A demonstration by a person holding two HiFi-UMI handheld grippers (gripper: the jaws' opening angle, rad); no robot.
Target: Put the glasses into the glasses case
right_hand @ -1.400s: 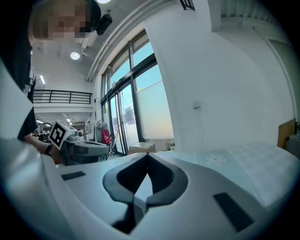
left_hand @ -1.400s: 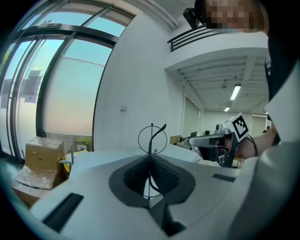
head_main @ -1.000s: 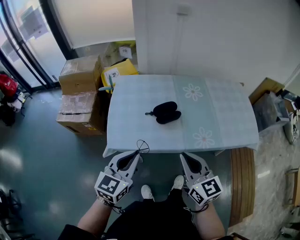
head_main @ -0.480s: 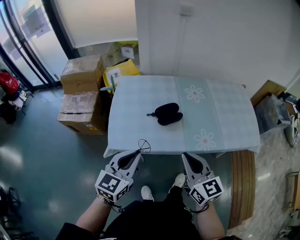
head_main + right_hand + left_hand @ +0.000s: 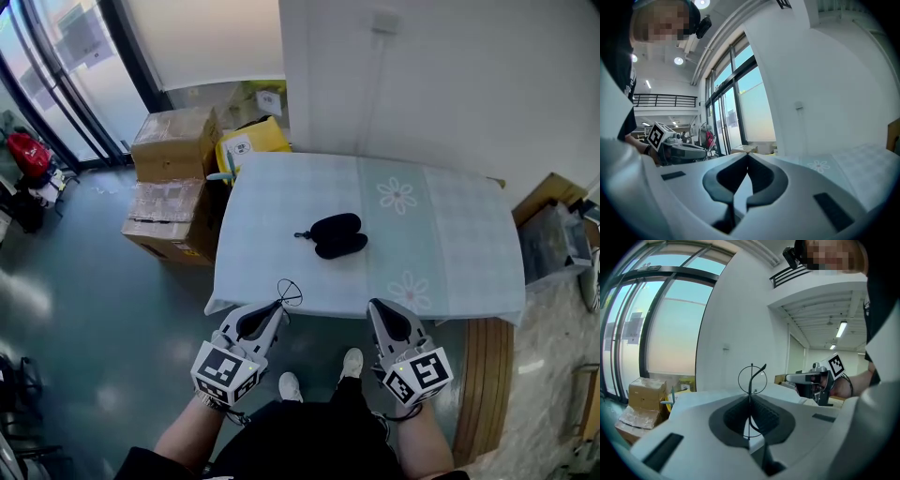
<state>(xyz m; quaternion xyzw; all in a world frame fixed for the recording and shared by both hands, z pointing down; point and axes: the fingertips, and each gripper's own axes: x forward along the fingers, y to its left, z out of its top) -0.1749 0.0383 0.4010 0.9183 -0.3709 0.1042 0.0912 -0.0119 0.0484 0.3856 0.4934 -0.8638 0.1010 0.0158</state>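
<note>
A black glasses case [image 5: 336,234] lies open on the pale checked tablecloth [image 5: 450,244], near the table's middle. Thin wire-framed glasses [image 5: 284,294] stick up from the tips of my left gripper [image 5: 272,307], which is shut on them just off the table's near edge. In the left gripper view the glasses [image 5: 752,380] stand upright between the closed jaws, one round lens above the tips. My right gripper [image 5: 382,309] hangs at the near edge too, shut with nothing in it; its jaws [image 5: 747,157] meet at the tips.
Cardboard boxes [image 5: 171,192] and a yellow package [image 5: 248,142] are stacked left of the table. A white wall stands behind it. A wooden bench [image 5: 483,375] and bags [image 5: 553,244] lie to the right. The person's feet [image 5: 319,375] show on the grey floor.
The view has shifted slightly, so the table and case sit a little lower and further right in the picture. Both grippers hold the same pose.
</note>
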